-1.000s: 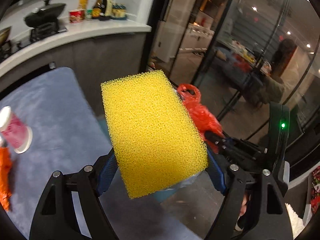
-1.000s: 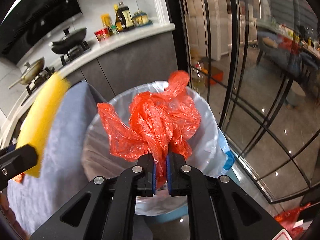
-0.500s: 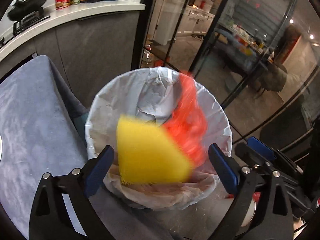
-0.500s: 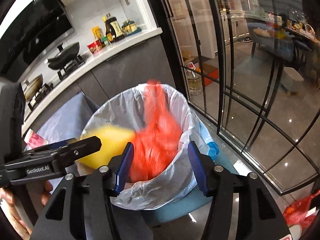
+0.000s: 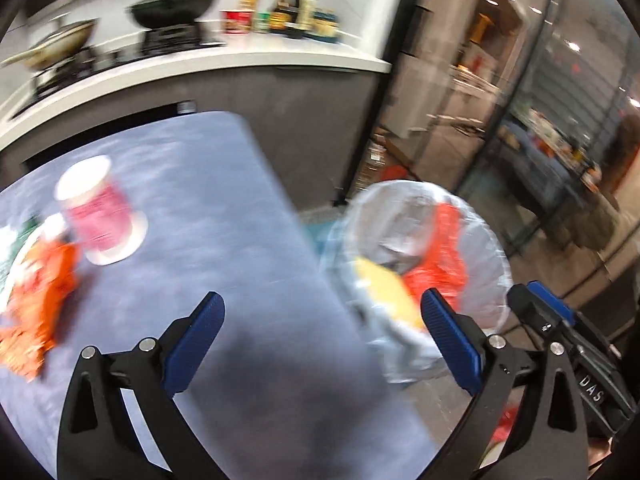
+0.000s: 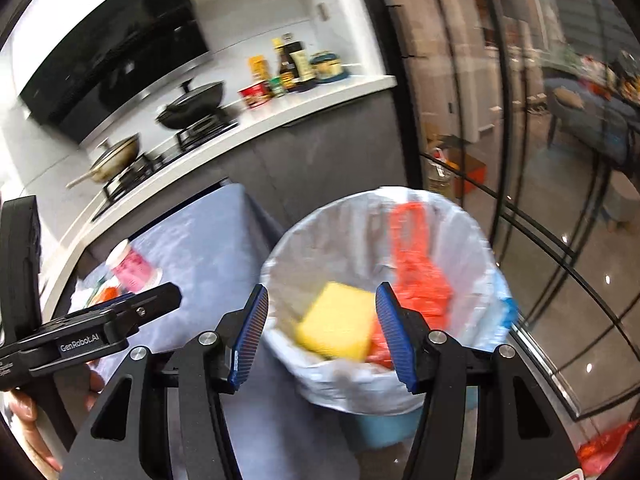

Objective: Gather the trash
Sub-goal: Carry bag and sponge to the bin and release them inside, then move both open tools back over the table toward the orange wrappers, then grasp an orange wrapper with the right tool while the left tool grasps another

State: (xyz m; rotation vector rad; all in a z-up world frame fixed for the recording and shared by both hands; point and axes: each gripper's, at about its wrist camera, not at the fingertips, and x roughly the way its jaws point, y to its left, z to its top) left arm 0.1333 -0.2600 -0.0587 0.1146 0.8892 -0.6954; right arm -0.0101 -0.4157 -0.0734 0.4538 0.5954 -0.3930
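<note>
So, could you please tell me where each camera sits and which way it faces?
Left wrist: on the left gripper, tilted down over the grey table, bin to its right; shows its own opening jaws with nothing between them, plus the right gripper.
Right wrist: on the right gripper, aimed down into the bin; shows its own open fingers, the left gripper and a hand.
Shared: bin, yellow sponge, red bag, pink cup, counter.

Both views are taken obliquely downward from close above: the left over the table's (image 5: 224,216) right edge, the right over the bin (image 6: 472,248). Both are shared.
</note>
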